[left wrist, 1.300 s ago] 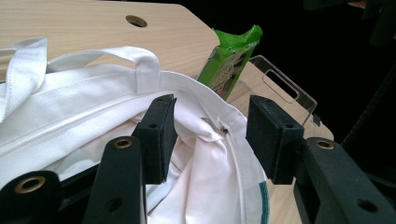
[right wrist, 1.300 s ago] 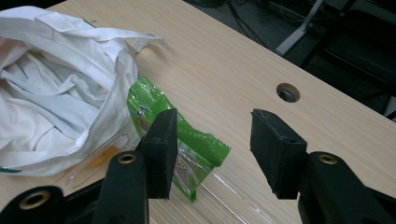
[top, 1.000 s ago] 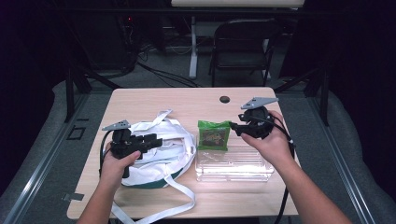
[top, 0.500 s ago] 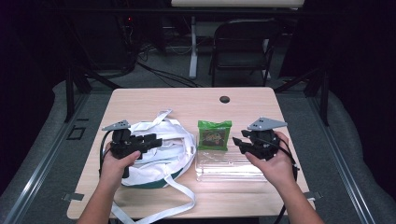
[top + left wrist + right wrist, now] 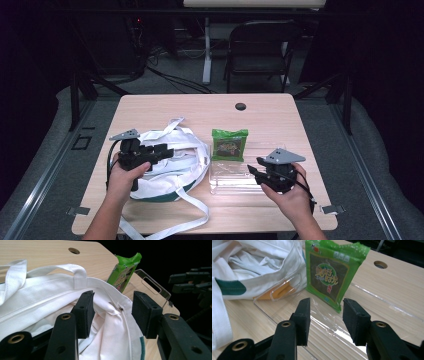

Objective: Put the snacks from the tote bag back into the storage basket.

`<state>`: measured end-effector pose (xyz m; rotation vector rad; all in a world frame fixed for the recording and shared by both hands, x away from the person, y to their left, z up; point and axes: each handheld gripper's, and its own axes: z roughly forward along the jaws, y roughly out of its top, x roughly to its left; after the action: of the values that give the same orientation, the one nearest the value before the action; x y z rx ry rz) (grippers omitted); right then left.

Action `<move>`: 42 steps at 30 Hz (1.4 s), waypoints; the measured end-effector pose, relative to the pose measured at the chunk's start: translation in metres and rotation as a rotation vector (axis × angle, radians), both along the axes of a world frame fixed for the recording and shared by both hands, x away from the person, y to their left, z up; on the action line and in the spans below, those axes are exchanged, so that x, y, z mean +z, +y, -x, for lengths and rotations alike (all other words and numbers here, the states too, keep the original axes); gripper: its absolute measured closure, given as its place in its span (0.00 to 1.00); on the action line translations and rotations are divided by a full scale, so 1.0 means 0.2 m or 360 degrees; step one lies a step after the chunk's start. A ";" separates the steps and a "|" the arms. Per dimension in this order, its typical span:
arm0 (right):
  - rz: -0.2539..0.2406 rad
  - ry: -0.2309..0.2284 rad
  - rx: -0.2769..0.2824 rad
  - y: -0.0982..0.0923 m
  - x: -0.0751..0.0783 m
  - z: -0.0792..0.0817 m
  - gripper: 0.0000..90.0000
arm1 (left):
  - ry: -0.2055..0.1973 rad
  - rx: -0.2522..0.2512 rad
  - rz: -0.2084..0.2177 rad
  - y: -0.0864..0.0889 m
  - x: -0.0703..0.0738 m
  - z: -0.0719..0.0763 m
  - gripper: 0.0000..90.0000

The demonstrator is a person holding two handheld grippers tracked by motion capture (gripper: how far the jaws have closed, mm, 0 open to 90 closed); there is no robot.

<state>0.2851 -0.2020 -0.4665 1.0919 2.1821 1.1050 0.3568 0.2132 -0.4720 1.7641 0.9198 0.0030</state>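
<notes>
A white tote bag [image 5: 170,170] with a dark green patch lies on the left of the wooden table. My left gripper [image 5: 167,150] hovers at its mouth. In the left gripper view its jaws [image 5: 115,312] stand apart astride the bag's rim [image 5: 105,285] and zipper pull, without pinching the cloth. A green snack packet [image 5: 229,144] leans on the far edge of a clear plastic tray [image 5: 230,182]. My right gripper [image 5: 252,170] sits low over the tray's right part. Its jaws [image 5: 325,317] have just been closing, with nothing held between them. The packet [image 5: 329,272] lies just ahead of them.
The bag's long white straps [image 5: 190,220] trail to the table's front edge. A round cable hole [image 5: 241,106] sits near the far edge. A folding chair [image 5: 260,50] and cables stand on the floor beyond the table.
My right gripper has come down and toward the person, from above the packet to low over the tray, and its jaws have narrowed. The left gripper and bag have not moved.
</notes>
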 end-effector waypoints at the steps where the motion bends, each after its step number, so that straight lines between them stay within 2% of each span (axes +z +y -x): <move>1: -0.0007 0.0002 0.0001 0.00 -0.02 0.01 0.64 | 0.0000 0.0001 -0.0001 0.00 0.00 0.00 0.58; 6: -0.0054 0.0029 0.0015 -0.01 -0.08 0.03 0.64 | 0.0000 0.0001 -0.0004 0.00 0.00 0.00 0.58; 10: -0.0045 0.0019 0.0022 -0.01 -0.12 0.04 0.65 | 0.0000 0.0002 -0.0005 0.00 0.00 0.00 0.58; 17: -0.0095 -0.0008 0.0011 -0.02 -0.18 0.06 0.66 | 0.0002 0.0001 -0.0005 0.00 0.00 0.00 0.58; 21: -0.0092 -0.0015 0.0015 -0.03 -0.19 0.06 0.67 | 0.0003 -0.0002 -0.0011 0.00 0.00 0.00 0.58; 27: -0.0131 -0.0043 0.0007 -0.02 -0.22 0.07 0.67 | 0.0006 -0.0006 -0.0017 -0.01 -0.01 0.00 0.58; 31: -0.0144 -0.0021 0.0005 -0.02 -0.23 0.06 0.67 | 0.0009 -0.0004 -0.0019 -0.01 -0.01 0.00 0.58; 42: -0.0138 -0.0026 0.0027 -0.01 -0.24 0.06 0.67 | 0.0029 -0.0004 -0.0030 -0.02 -0.03 -0.01 0.58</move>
<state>0.2732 -0.2045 -0.5152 1.0987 2.1522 1.2220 0.3584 0.2101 -0.4789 1.7856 0.9333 -0.0064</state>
